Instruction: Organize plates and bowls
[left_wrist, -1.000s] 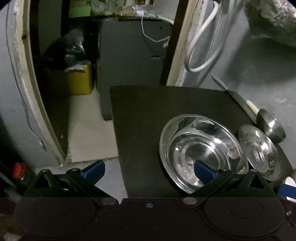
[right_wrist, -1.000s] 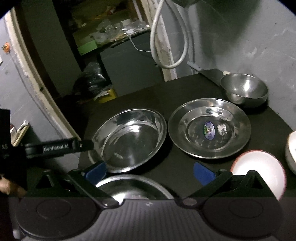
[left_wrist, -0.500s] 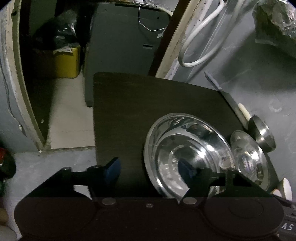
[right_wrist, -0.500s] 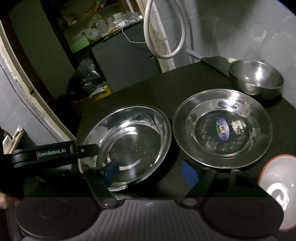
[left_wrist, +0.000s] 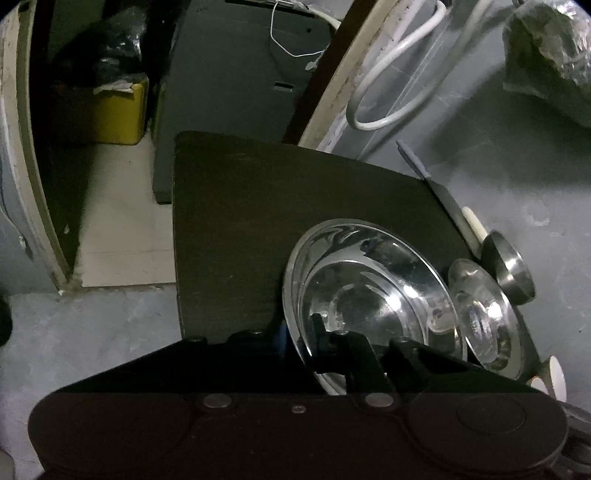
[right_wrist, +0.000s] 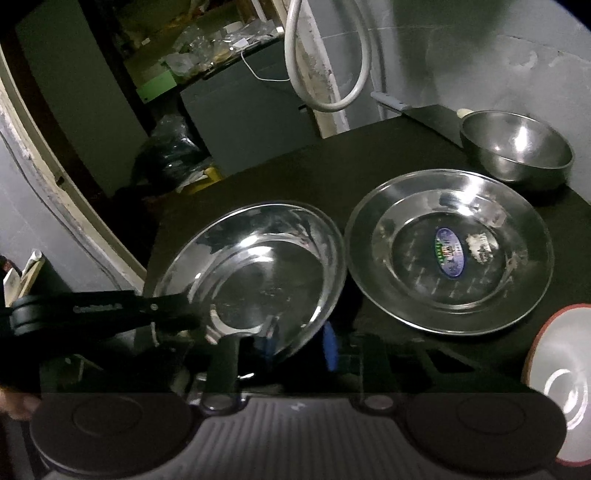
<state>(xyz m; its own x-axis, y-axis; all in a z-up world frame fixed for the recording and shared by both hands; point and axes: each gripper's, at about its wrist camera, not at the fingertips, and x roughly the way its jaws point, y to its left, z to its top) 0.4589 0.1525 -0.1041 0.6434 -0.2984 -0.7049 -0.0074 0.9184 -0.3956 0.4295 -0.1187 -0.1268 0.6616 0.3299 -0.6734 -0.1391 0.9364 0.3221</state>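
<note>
A deep steel plate (right_wrist: 255, 273) sits on a dark table (left_wrist: 236, 229), gripped from two sides. The left gripper (left_wrist: 299, 332) has just closed its jaws onto the plate's near-left rim; the right gripper (right_wrist: 295, 343) has just closed onto its near rim. Just right of this plate lies a stickered steel plate (right_wrist: 448, 251), with a steel bowl (right_wrist: 515, 147) beyond that and a red-rimmed white bowl (right_wrist: 561, 387) nearer.

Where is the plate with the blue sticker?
In the right wrist view, the stickered plate lies right of the deep steel dish, with the steel bowl behind it.
</note>
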